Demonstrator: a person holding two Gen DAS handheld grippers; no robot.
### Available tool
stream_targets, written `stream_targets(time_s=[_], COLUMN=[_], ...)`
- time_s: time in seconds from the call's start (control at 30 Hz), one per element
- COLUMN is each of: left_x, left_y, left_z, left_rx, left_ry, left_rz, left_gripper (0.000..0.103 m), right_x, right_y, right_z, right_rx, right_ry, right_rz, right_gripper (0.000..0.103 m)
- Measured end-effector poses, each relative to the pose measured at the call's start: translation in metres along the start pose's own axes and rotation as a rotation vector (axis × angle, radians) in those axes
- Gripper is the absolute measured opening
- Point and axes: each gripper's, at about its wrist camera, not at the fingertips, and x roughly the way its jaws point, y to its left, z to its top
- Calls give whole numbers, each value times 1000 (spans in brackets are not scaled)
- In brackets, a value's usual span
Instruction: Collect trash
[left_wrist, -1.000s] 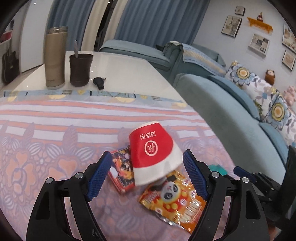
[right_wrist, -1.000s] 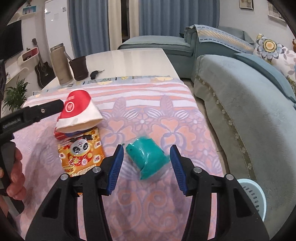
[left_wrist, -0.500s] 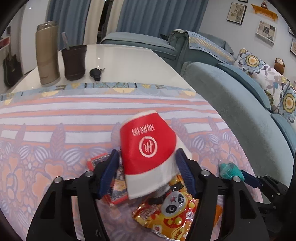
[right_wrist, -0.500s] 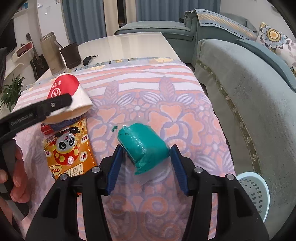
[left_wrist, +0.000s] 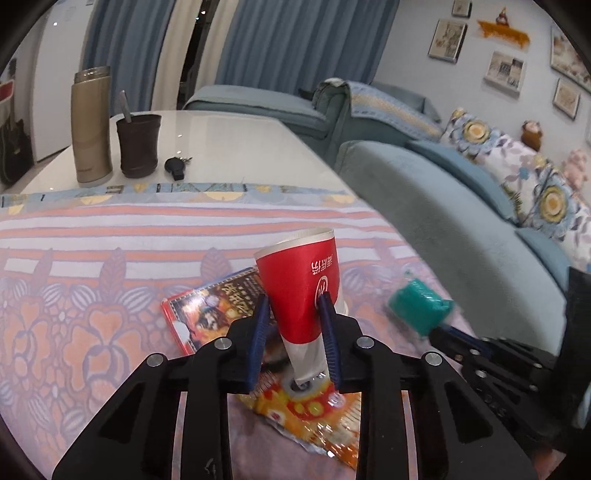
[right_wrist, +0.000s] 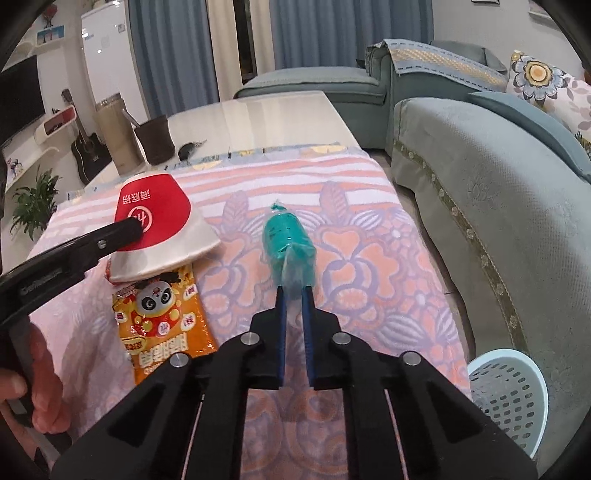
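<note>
Here, red-and-white paper cup (left_wrist: 303, 291), squashed, pinched between the blue pads of the left gripper (left_wrist: 293, 306); jaws closed in tight on its red band, rim pointing away toward the far end of the table. The cup sits tilted over the other litter; whether its lower end touches anything I cannot tell. Directly under the cup: orange panda snack packet (right_wrist: 162, 325), flat on the floral cloth (right_wrist: 369, 258). Beside the cup, toward the left: a red printed packet (left_wrist: 210, 310), also flat, partly under it. To the cup's right: teal plastic wrapper (right_wrist: 288, 243), nipped at its clear end by the right gripper (right_wrist: 293, 295), jaws nearly together, the wrapper sticking out ahead. Beyond the cup, on bare tabletop: gold tumbler (left_wrist: 91, 125), dark mug (left_wrist: 138, 146), key fob (left_wrist: 175, 166). Well right of the cup, below the table edge: pale slotted basket (right_wrist: 513, 391), by the sofa (right_wrist: 498, 192).
</note>
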Motion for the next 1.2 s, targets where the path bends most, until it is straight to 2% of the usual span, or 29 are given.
stream_targets(time_s=[0.07, 0.27, 0.37, 0.47, 0.53, 0.6, 0.67, 0.7, 0.73, 1.0, 1.1, 1.2], left_x=[-16, -76, -103, -119, -124, -123, -120, -117, -115, -101, -98, -97], left_y=[-2, -8, -6, 2, 11, 16, 21, 23, 24, 25, 24, 22], left_z=[-3, -24, -42, -57, -66, -72, -79, -81, -83, -87, -87, -87], left_rx=[-6, 13, 3, -21, -45, -58, -63, -62, -63, -41, -40, -40], left_ry=[-18, -39, -29, -25, -12, 6, 30, 38, 44, 56, 59, 55], left_rz=[-14, -64, -78, -77, -91, -99, -107, -109, -111, -136, -143, -149], left_gripper=[26, 26, 26, 26, 26, 26, 26, 26, 26, 26, 26, 26], right_x=[-12, -62, -85, -89, -82, -72, -52, -43, -37, 25, 38, 34], right_y=[1, 8, 19, 23, 29, 34, 38, 41, 42, 43, 38, 35], right_z=[-3, -32, -47, -50, -42, -33, -21, -15, -13, 5, 5, 8], right_rx=[3, 42, 36, 39, 7, -27, -54, -73, -85, -123, -99, -88], right_ry=[-34, -43, -31, 1, 24, 39, 53, 50, 48, 112, 162, 146], right_rz=[14, 63, 66, 87, 74, 79, 76, 54, 45, 26, 37, 59], right_gripper=[5, 4, 4, 5, 5, 14, 40, 47, 50, 52, 52, 52])
